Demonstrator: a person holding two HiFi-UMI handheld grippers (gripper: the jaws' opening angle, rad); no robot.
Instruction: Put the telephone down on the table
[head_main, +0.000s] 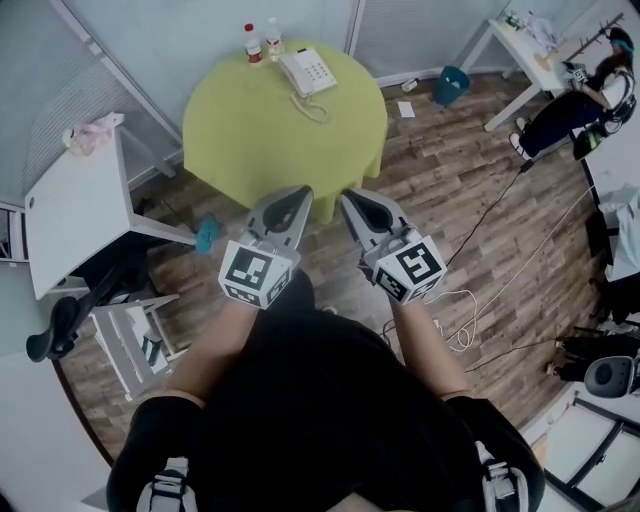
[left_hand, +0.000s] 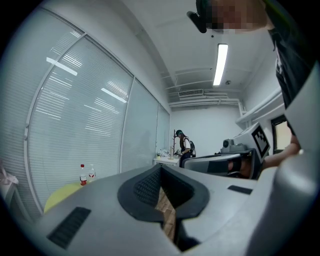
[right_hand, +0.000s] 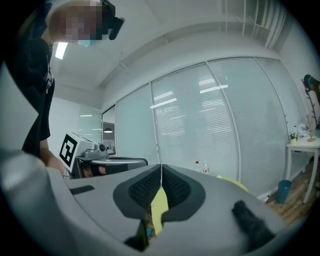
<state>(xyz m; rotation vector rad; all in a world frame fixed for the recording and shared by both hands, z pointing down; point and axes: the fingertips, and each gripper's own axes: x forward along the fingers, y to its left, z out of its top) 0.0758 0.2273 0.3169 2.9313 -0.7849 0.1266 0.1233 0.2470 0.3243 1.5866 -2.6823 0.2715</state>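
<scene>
The person is holding both tongs out in front of the body, pointing toward 12 o'clock in the head view. The left gripper (head_main: 288, 203) is clenched on nothing, its dark ribbed pads meeting at the tip in its own view (left_hand: 161, 169), with only the wooden floor (head_main: 440, 190) showing below them. The right gripper (head_main: 357, 203) is likewise clenched and empty, its pads pressing together (right_hand: 161, 168) with the table's yellow-green showing below them. The telephone (head_main: 308, 72) is sitting on the round yellow-green table (head_main: 230, 150), near the tabletop's edge at about 1 o'clock, well apart from both tongs. Its coiled cord (head_main: 312, 108) is looping across the cloth toward 6 o'clock. Two small bottles (head_main: 262, 41) are standing side by side at about 11 o'clock on the tabletop, just beside the telephone. A white desk (head_main: 75, 200) is standing at 9 o'clock of the table, and a blue bin (head_main: 450, 85) is sitting on the floor at about 2 o'clock. Another person (head_main: 585, 100) is working beside a white table further off toward 3 o'clock.
</scene>
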